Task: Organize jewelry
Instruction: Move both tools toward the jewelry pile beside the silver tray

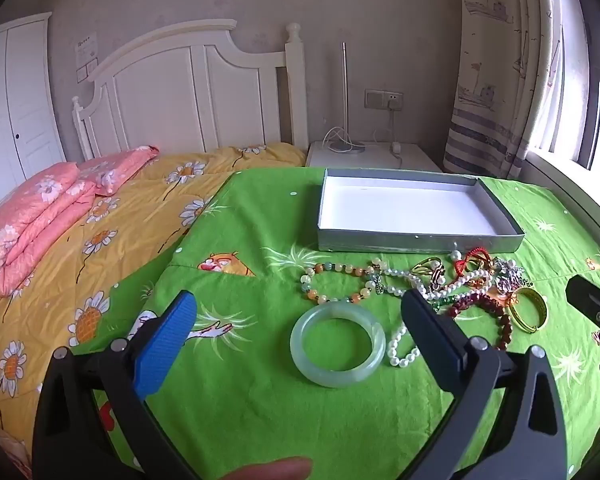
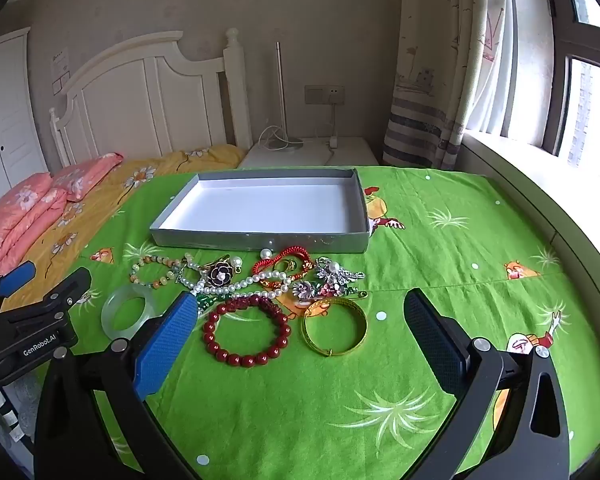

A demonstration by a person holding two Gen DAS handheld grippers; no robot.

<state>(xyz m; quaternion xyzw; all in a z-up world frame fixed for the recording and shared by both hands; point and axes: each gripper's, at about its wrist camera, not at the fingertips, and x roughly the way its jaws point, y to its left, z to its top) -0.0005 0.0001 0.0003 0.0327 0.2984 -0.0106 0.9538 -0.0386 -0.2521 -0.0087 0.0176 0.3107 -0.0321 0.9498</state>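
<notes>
Starting step, by my reading: nothing sorted yet. Green printed cloth (image 2: pixel 440 280) carries a shallow grey cardboard box (image 2: pixel 260 240), white inside, bare. Jewelry heap (image 2: pixel 260 280) lies just before it: pale jade bangle (image 1: pixel 338 344), smooth, rigid; red bead bracelet (image 2: pixel 246 330); gold bangle (image 2: pixel 334 330); pearl strand (image 2: pixel 240 284). Left gripper (image 1: pixel 300 312) and right gripper (image 2: pixel 296 312) both gape wide, holding nothing. Next likely: straddle one rigid bangle.

jewelry (image 2: pixel 260 288) before box (image 2: pixel 260 236) — both on cloth (image 2: pixel 440 280)
</notes>
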